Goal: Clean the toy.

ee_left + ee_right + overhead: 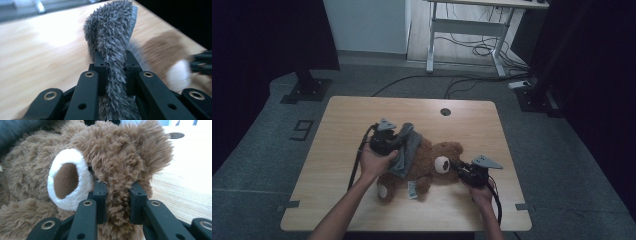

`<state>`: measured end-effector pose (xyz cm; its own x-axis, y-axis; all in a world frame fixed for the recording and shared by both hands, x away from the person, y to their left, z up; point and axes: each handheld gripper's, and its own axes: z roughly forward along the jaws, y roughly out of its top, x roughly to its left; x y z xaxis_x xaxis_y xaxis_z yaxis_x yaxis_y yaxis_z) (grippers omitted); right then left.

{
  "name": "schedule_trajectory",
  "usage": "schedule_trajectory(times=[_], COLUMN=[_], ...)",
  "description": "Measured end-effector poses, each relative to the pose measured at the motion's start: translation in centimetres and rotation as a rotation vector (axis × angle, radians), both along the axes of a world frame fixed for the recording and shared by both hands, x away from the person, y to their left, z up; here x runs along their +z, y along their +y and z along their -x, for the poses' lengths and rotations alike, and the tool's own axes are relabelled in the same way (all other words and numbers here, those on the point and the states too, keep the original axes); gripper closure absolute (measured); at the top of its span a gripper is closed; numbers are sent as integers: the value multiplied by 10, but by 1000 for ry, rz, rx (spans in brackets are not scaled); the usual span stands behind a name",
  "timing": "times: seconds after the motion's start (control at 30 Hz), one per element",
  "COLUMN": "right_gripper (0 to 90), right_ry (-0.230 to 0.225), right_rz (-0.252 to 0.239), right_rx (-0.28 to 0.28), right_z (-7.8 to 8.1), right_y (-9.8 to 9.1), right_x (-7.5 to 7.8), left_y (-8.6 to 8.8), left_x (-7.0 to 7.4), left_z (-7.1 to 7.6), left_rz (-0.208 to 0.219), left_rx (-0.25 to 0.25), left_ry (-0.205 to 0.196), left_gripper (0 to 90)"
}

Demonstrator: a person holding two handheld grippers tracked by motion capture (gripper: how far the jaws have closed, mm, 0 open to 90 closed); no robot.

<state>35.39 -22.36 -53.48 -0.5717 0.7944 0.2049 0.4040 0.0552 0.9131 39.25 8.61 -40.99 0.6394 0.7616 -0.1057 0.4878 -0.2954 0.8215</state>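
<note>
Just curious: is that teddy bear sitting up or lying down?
Lying down. The teddy bear is stretched flat across the table, head toward the right gripper.

Bench: light wood top, rounded corners, standing on grey floor. Round cable hole near far edge, centre. Brown teddy lying on bench mid-top, head toward right, white muzzle facing near edge, white label at near side. Grey fluffy cloth draped over teddy's left part, upper end lifted off bench.
</note>
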Motion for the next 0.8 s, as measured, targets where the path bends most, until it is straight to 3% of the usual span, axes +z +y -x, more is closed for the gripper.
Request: schedule_trajectory(times=[0.1,0.2,0.33,0.4,0.5,0.57,0.7,0.8], right_gripper=[719,719,719,718,717,718,720,720], right_ry=[2,0,-3,-1,11,16,10,8], right_rz=[-3,-5,-14,-11,-19,-13,-1,2], right_rx=[1,0,-2,-2,-6,-8,-22,-25], right_z=[1,2,3,3,2,3,4,5], right_y=[0,0,-1,-1,-3,-2,0,1], right_x=[0,0,-2,-2,-3,-2,-2,-1], left_y=[-39,-78,-122,-134,-136,-129,-102,-77], left_x=[5,1,-18,-28,-34,-34,-32,-35], left_z=[-1,-9,-23,-25,-23,-22,-24,-24], left_rz=[-6,-23,-65,-95,-127,-126,-158,-133], left_rx=[-65,-112,-136,-140,-142,-131,-75,-30], left_ry=[-8,12,67,72,47,49,58,70], left_gripper=[771,771,771,770,770,769,770,772])
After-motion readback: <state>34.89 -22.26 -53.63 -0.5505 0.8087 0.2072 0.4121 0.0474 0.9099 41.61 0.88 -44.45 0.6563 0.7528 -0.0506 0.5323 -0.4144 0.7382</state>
